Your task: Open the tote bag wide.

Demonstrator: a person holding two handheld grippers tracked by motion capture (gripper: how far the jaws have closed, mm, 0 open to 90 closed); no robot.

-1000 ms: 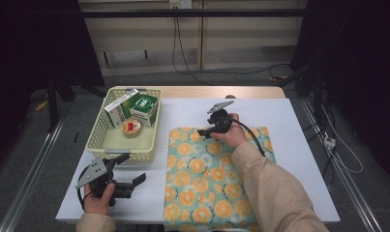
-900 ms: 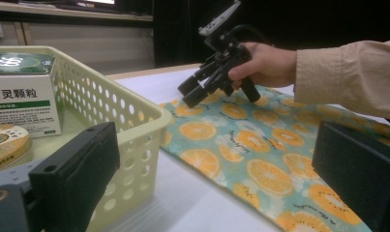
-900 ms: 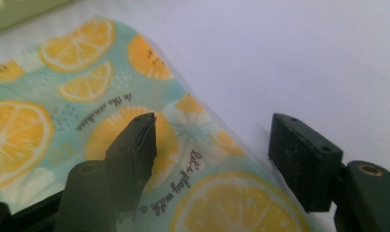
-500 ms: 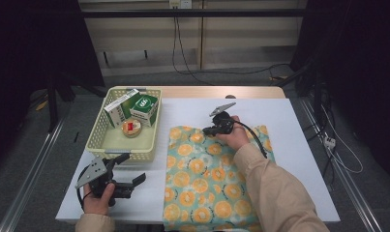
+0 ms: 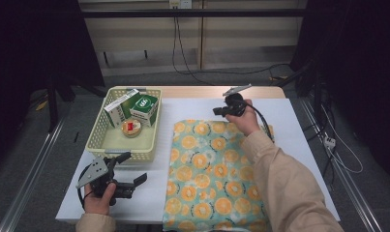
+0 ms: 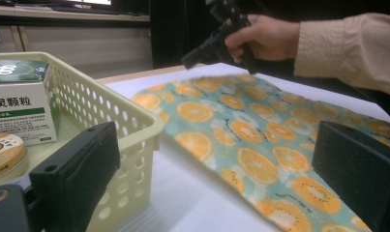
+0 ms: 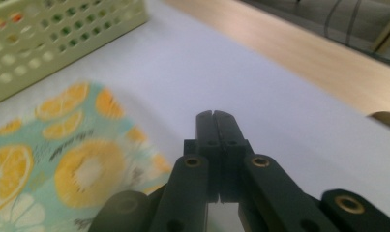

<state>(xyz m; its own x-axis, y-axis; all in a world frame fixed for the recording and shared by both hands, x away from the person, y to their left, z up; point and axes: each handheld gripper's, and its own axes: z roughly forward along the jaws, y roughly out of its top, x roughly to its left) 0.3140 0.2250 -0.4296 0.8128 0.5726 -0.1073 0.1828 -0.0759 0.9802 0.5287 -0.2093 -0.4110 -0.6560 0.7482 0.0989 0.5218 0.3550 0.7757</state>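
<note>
A cloth with an orange-slice print [image 5: 217, 179] lies flat on the white table, reaching the near edge. My right gripper [image 5: 219, 111] hovers over the cloth's far edge, and its jaws are pressed together with nothing between them [image 7: 215, 118]. The cloth's far corner [image 7: 62, 159] lies just below and to the left of them. My left gripper [image 5: 134, 167] is held open near the table's front left, just in front of the basket. Along its wide-apart jaws [image 6: 217, 145] I see the cloth [image 6: 241, 125] and the right gripper [image 6: 207, 48] in a hand.
A pale yellow plastic basket [image 5: 98, 140] stands at the left with a white-and-green box [image 5: 117, 108], a green box [image 5: 145, 107] and a round tin [image 5: 131, 127] inside. A bare wooden strip [image 5: 207, 92] runs along the table's far edge.
The right gripper has drifted away from the person, from above the cloth's upper part to its far edge. The left gripper has stayed where it was.
</note>
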